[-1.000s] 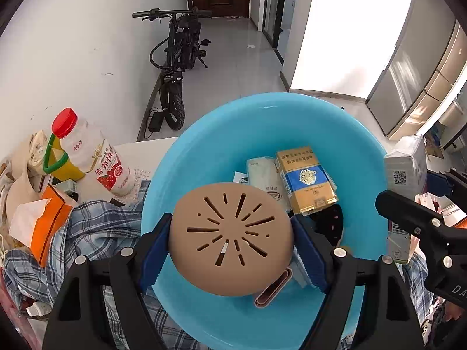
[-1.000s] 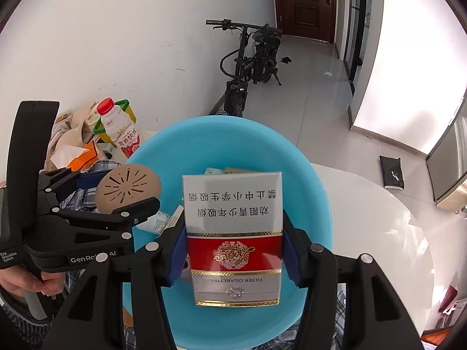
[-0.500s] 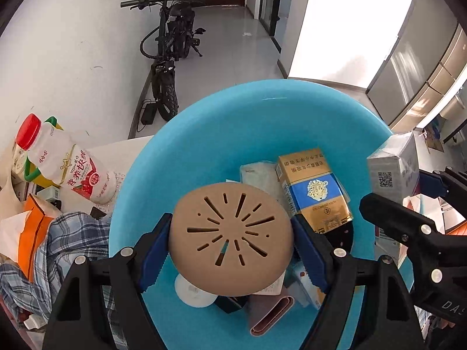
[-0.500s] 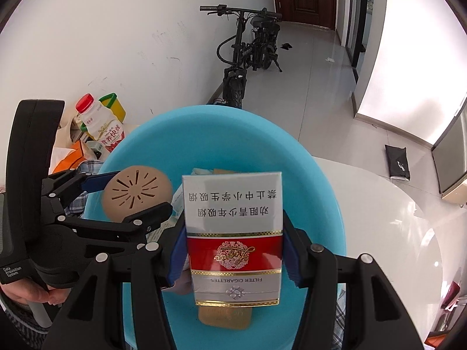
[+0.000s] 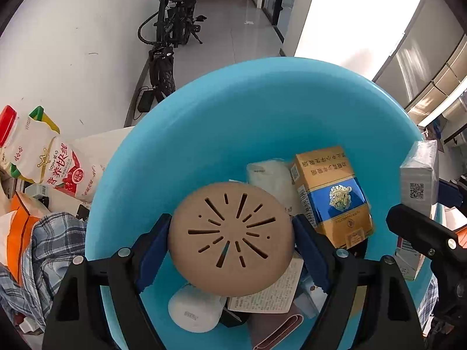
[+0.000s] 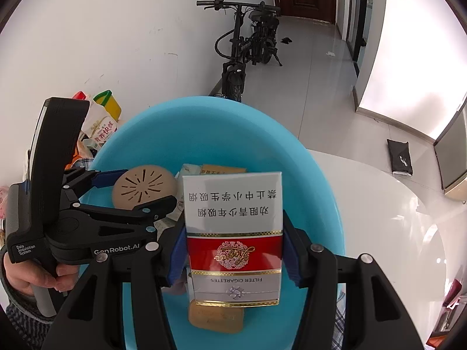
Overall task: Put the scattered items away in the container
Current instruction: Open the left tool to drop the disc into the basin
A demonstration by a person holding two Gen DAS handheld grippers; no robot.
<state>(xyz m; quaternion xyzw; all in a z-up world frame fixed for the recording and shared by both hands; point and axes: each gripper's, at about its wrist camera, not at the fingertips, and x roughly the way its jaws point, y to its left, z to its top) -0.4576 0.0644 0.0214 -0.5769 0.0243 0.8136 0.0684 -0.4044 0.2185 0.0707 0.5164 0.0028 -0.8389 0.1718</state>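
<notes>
My left gripper (image 5: 232, 240) is shut on a tan round slotted disc (image 5: 230, 239) and holds it over the inside of the blue basin (image 5: 233, 110). The disc also shows in the right wrist view (image 6: 144, 185). My right gripper (image 6: 233, 250) is shut on a white and red cigarette pack (image 6: 233, 233), held above the same basin (image 6: 204, 128). In the basin lie a gold and blue cigarette pack (image 5: 332, 198), a white pouch (image 5: 270, 175), a white round case (image 5: 194, 310), a paper leaflet (image 5: 268, 291) and a tan flat piece (image 6: 216, 319).
A drink bottle with a red cap (image 5: 43, 163), an orange pack (image 5: 17, 233) and a plaid cloth (image 5: 43, 265) lie left of the basin. The white table (image 6: 394, 218) runs to the right. A bicycle (image 6: 248, 46) stands by the wall.
Both grippers have moved forward over the basin with their items still held. The basin now fills more of both views, and more of its contents show beneath the disc.
</notes>
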